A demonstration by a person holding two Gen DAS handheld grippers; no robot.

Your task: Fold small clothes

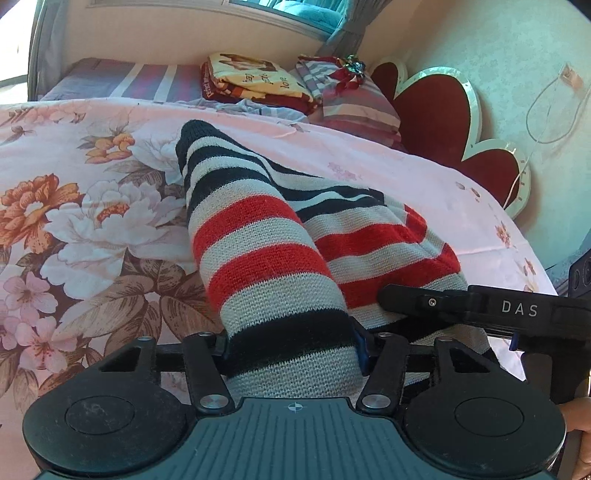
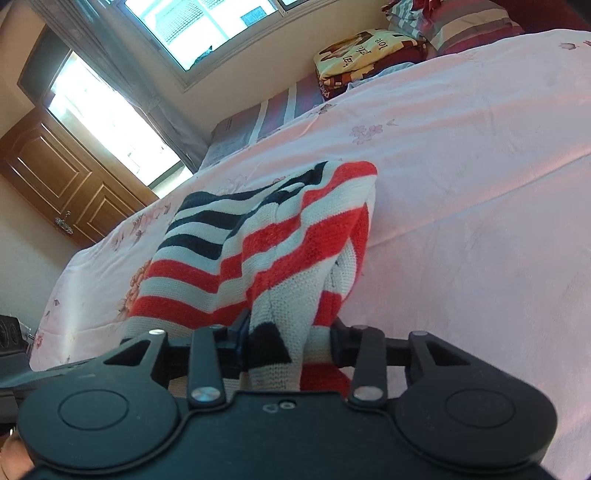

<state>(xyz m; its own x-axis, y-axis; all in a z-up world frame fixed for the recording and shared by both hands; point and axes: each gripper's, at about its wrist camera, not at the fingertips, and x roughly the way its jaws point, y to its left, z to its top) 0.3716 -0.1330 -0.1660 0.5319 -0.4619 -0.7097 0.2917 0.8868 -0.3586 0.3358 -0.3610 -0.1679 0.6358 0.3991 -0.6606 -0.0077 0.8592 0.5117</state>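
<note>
While low, both grippers (image 1: pixel 291 350) (image 2: pixel 288 343) pinch sweater (image 1: pixel 258 240).

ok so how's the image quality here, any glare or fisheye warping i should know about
Left wrist view: even light, the striped knit garment sharp, the headboard bowed by the fisheye. Right wrist view: the horizon is tilted, the window and a second bright opening are blown out white, and the pink bedspread looks washed out.

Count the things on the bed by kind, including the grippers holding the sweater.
Striped knit sweater: 1
Grippers, left gripper and right gripper, jaws shut on the sweater: 2
Folded blanket: 1
Striped pillows: 2
Total: 6
</note>
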